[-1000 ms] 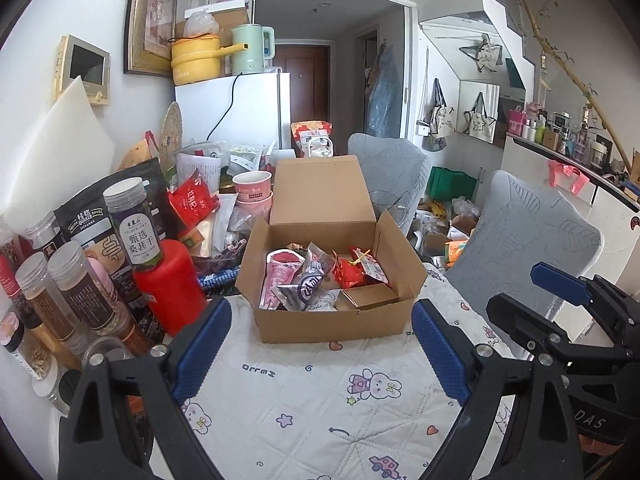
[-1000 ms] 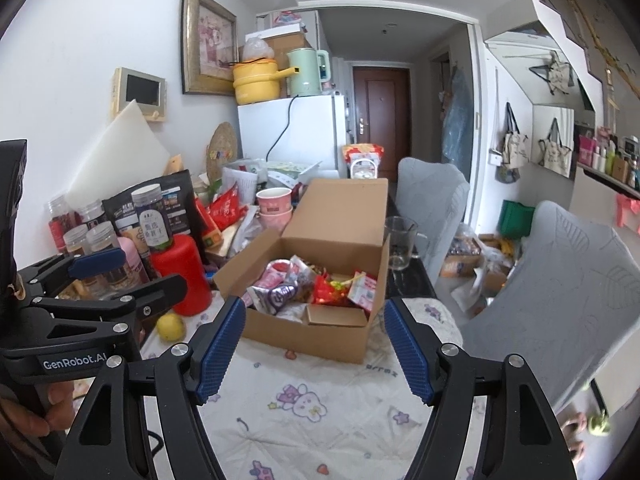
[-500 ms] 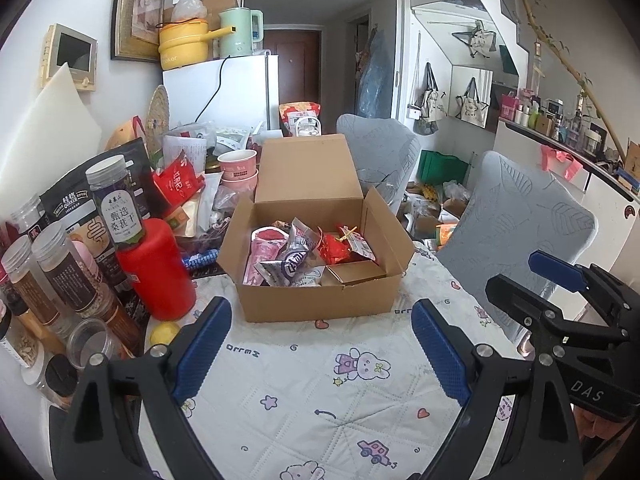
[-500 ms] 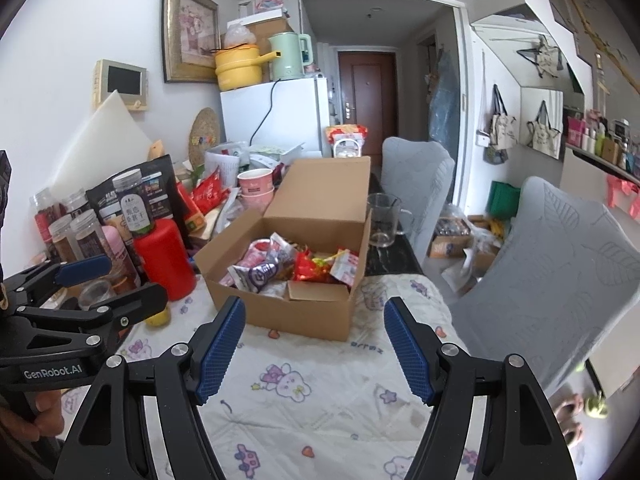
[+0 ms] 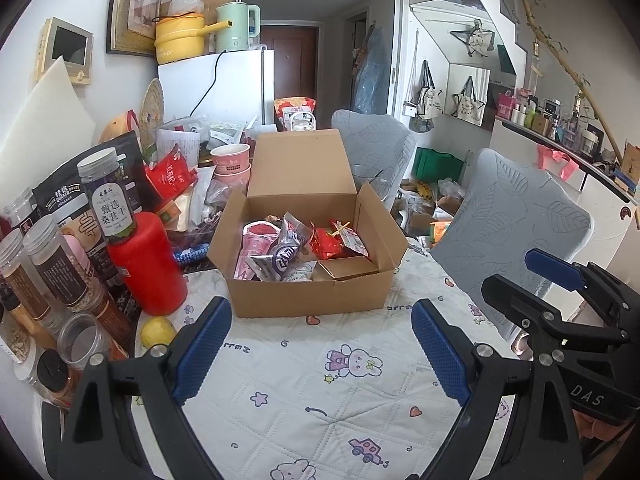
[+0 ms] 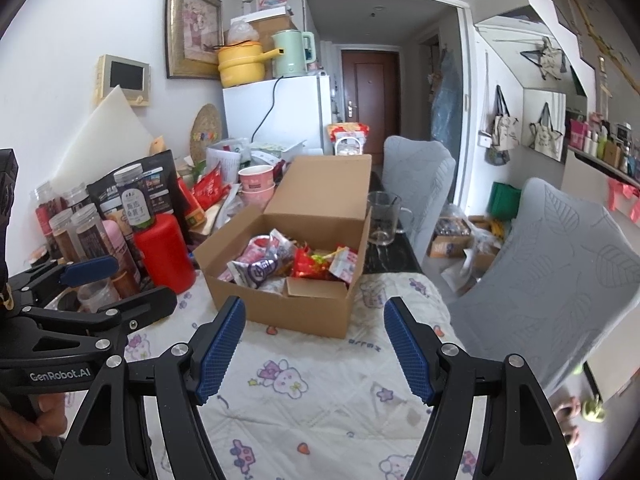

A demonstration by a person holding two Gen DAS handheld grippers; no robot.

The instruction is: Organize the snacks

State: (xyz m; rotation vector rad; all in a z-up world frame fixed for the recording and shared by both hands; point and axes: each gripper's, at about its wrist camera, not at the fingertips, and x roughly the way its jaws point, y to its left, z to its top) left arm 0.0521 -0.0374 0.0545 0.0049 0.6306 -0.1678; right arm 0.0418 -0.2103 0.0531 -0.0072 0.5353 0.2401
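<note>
An open cardboard box (image 5: 304, 300) sits on the quilted table cover, its lid standing up at the back. It holds several snack packets (image 5: 280, 252), pink, purple-grey and red; it also shows in the right wrist view (image 6: 280, 308). My left gripper (image 5: 320, 344) is open and empty, held back from the box's front wall. My right gripper (image 6: 316, 344) is open and empty, also short of the box. Each gripper shows in the other's view: the right one (image 5: 560, 292) and the left one (image 6: 92, 284).
Jars (image 5: 52, 264), a red canister (image 5: 148, 264), a lemon (image 5: 158, 330) and snack bags (image 5: 168, 172) crowd the table's left side. A glass mug (image 6: 382, 216) stands right of the box. Two grey chairs (image 5: 516, 224) stand at the right edge.
Both grippers have pulled back and risen a little from the box, which now looks slightly smaller. A lemon has come into view at the left. Jaws stay open.
</note>
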